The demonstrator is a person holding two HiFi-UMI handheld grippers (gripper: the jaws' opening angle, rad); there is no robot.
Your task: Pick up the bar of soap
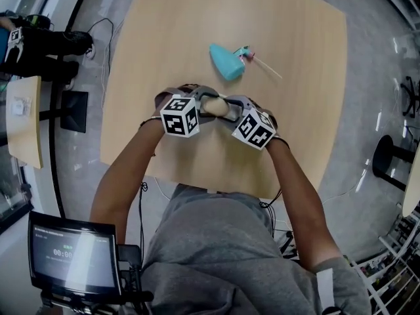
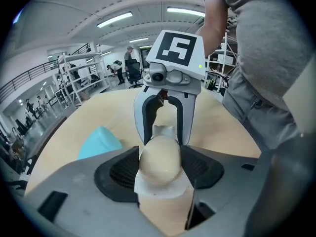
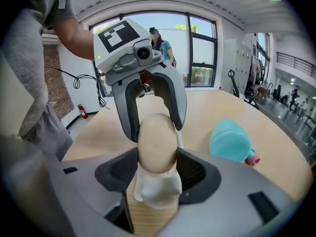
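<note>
The smooth, cream, oval bar of soap [image 1: 215,106] sits clamped between ribbed dark pads [image 2: 121,172]. The left gripper [image 2: 158,168] and right gripper [image 3: 157,166] face each other, both closed on it.

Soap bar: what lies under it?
A white piece shows directly beneath the soap bar, wooden table below. The bar's underside itself is covered.

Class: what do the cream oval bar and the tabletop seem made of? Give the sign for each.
Cream oval bar: probably soap, judging by its waxy matte surface and smooth rounded edges. Pale tabletop: wood or wood-look laminate, with fine straight grain lines and a satin sheen.
</note>
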